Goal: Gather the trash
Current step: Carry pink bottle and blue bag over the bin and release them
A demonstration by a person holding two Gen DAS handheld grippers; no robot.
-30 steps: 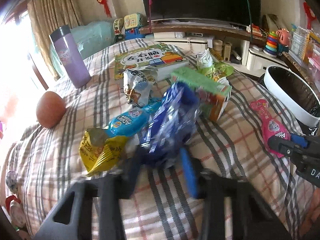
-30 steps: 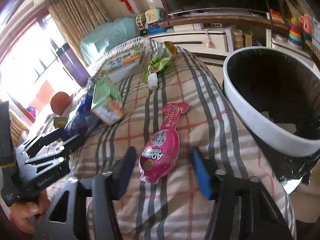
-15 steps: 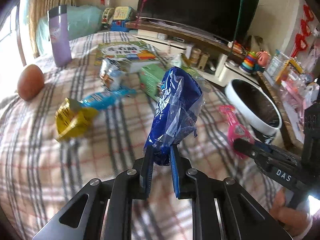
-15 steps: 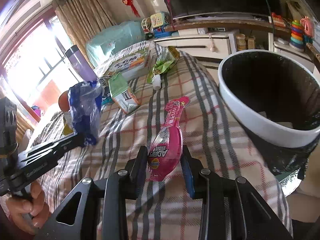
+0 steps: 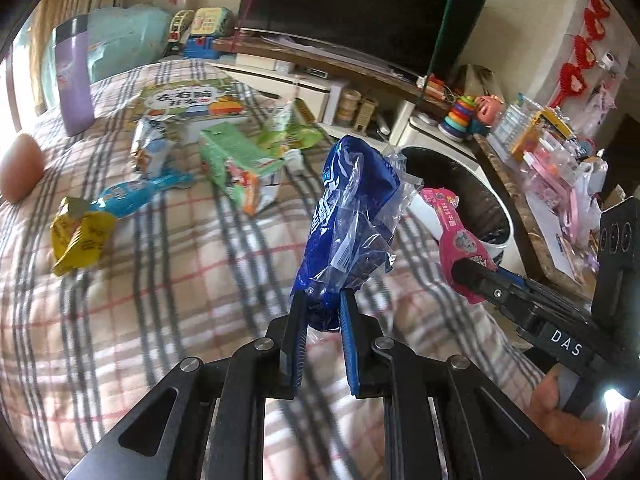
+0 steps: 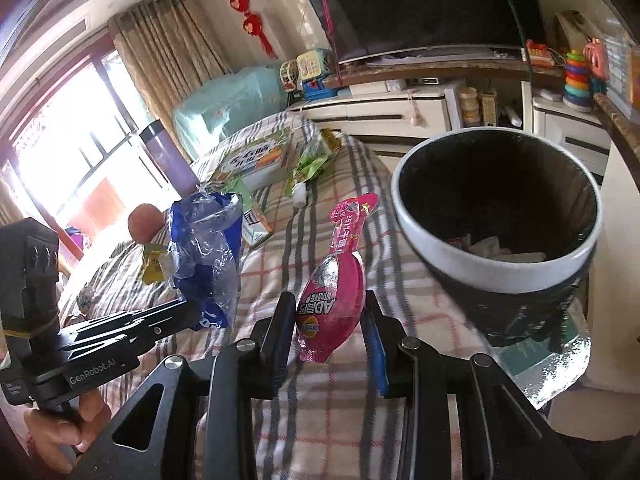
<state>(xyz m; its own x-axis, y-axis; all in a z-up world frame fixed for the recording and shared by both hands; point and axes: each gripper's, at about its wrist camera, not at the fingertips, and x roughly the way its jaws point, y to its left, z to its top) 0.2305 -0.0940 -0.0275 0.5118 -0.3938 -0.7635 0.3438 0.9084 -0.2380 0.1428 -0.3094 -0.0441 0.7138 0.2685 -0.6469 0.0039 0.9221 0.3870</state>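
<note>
My left gripper (image 5: 323,309) is shut on a crumpled blue plastic wrapper (image 5: 352,216) and holds it above the plaid bed cover; it also shows in the right wrist view (image 6: 206,256). My right gripper (image 6: 328,312) is shut on a pink pouch (image 6: 334,288), lifted off the bed; the pouch also shows in the left wrist view (image 5: 456,240). A white-rimmed trash bin (image 6: 500,276) with a black liner stands right of the bed, close to the pink pouch. Some scraps lie in its bottom.
On the bed lie a yellow wrapper (image 5: 78,238), a light blue pouch (image 5: 132,196), a green carton (image 5: 236,164), a green wrapper (image 5: 298,136), a picture book (image 5: 188,104), a purple flask (image 5: 74,80) and a brown ball (image 5: 20,168). A TV stand (image 6: 400,96) stands behind.
Both grippers closed on their items and lifted them off the bed. The blue wrapper and the pink pouch have moved up and right, toward the bin.
</note>
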